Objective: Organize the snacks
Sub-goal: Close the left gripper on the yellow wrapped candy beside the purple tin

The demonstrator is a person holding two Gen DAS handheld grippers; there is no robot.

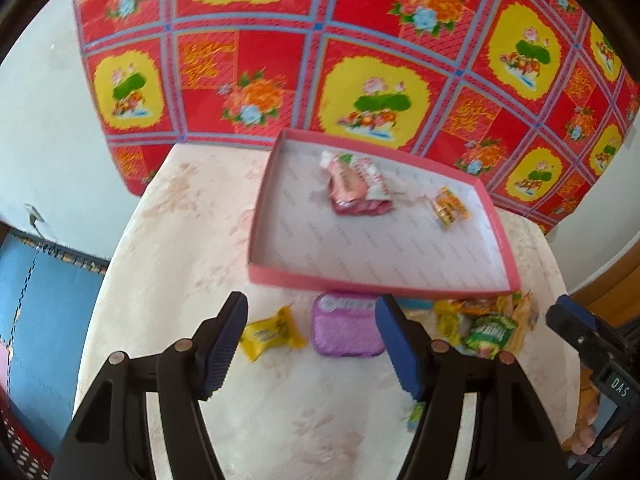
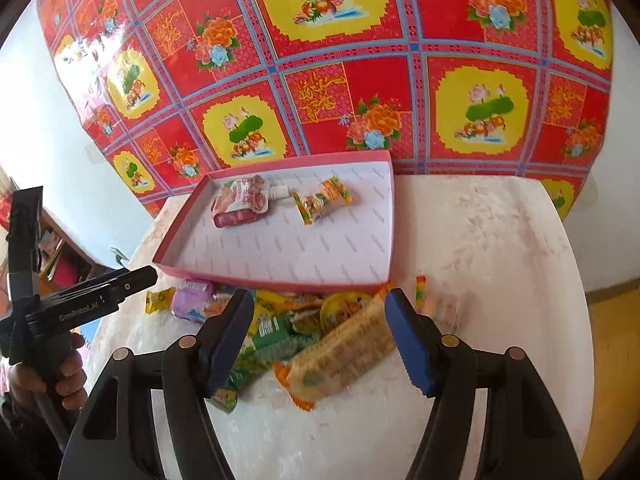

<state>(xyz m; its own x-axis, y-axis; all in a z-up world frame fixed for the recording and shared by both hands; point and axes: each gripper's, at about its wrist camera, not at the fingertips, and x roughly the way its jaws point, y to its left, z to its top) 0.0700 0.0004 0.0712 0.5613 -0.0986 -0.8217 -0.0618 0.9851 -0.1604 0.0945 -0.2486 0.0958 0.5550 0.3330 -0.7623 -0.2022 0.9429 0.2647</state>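
Observation:
A shallow pink box (image 1: pixel 276 274) (image 2: pixel 172 266) lies at the back of the table, holding a pink pouch (image 1: pixel 352 188) (image 2: pixel 240 200) and a small orange packet (image 1: pixel 450 206) (image 2: pixel 324 198). In front of it lie a yellow candy (image 1: pixel 272 334) (image 2: pixel 158 300), a purple packet (image 1: pixel 346 330) (image 2: pixel 192 298), and a heap of green and yellow snacks (image 1: pixel 486 328) (image 2: pixel 280 328). My left gripper (image 1: pixel 312 344) is open above the yellow candy and purple packet. My right gripper (image 2: pixel 320 338) is open over a long orange cracker pack (image 2: pixel 340 352). Neither touches anything.
A pale marbled table (image 1: pixel 280 420) (image 2: pixel 480 240) stands against a wall hung with a red flowered cloth (image 1: pixel 360 40) (image 2: pixel 360 60). A small striped candy (image 2: pixel 420 290) lies right of the heap. A hand (image 2: pixel 68 372) holds the left tool. Blue floor mat (image 1: pixel 48 300) at left.

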